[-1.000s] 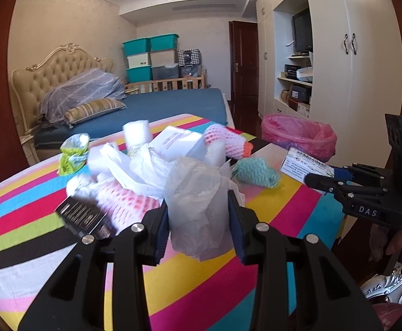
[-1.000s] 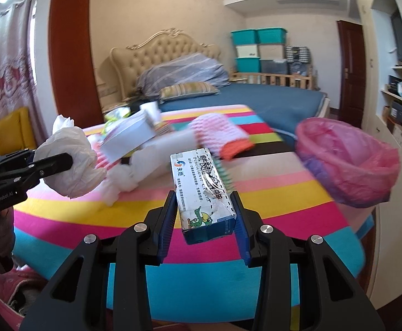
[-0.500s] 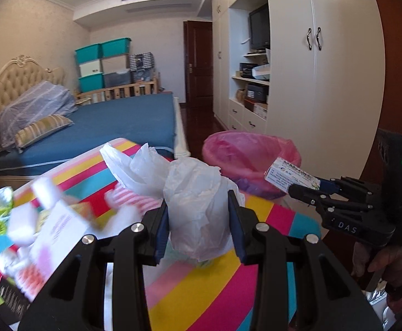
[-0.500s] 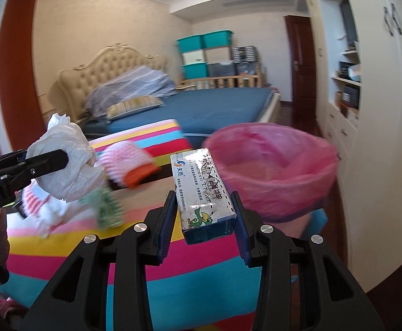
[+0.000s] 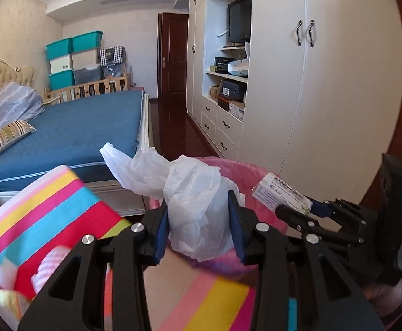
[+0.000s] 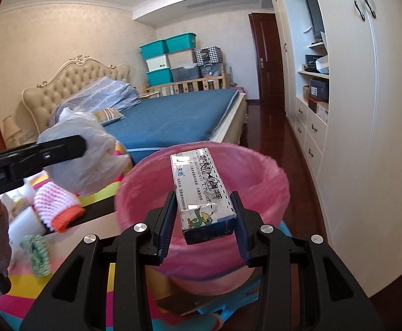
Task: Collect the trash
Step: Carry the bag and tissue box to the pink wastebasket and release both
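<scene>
Trash bin (image 6: 270,182), pink-lined, fills the right view; the left view hides it behind the white bag (image 5: 198,212) pinched by the left gripper (image 5: 198,226). Right gripper (image 6: 203,220) clamps 1 small carton (image 6: 201,190).

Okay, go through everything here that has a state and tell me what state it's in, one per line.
Left tool: shut on the white plastic bag.
Right tool: shut on the small carton, held over the bin.
Pink-lined bin: open; its inside looks mostly hidden.
Wardrobe doors: closed.
Room door: closed.
</scene>
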